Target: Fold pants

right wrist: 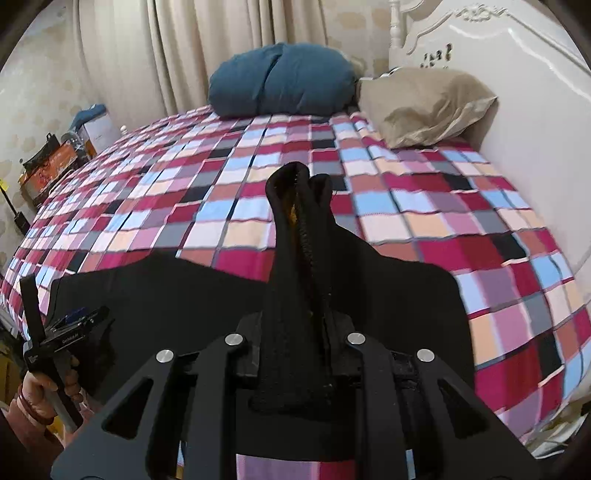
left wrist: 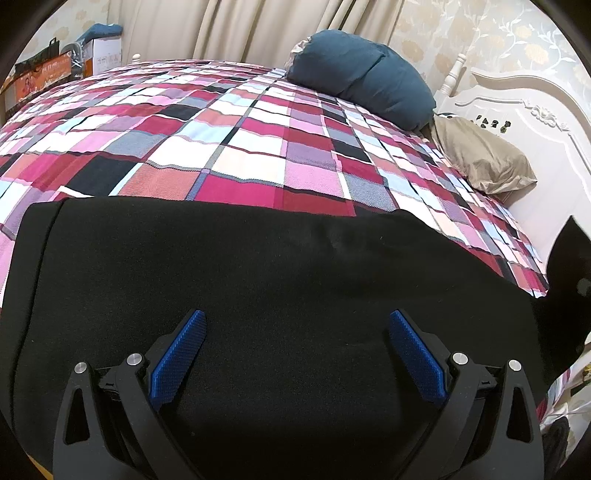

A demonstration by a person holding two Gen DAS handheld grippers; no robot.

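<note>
Black pants [left wrist: 258, 266] lie spread across the near part of a plaid bedspread [left wrist: 240, 155]. My left gripper [left wrist: 295, 354] hovers just over them, open wide, its blue pads [left wrist: 177, 362] holding nothing. In the right wrist view, my right gripper [right wrist: 299, 332] is shut on a bunched end of the pants [right wrist: 295, 229], which sticks up between the jaws and shows a zipper-like seam. The cloth hides the right fingertips. The rest of the pants [right wrist: 166, 295] trails flat to the left. There a hand [right wrist: 37, 391] holds the left gripper [right wrist: 79, 317].
A dark blue pillow [left wrist: 362, 77] and a beige pillow [left wrist: 484, 158] lie at the head of the bed against a white headboard [left wrist: 532, 122]. Curtains [left wrist: 240, 29] hang behind. Boxes [left wrist: 99, 55] stand beyond the far left edge. A dark shape [left wrist: 572, 258] juts in at the right edge.
</note>
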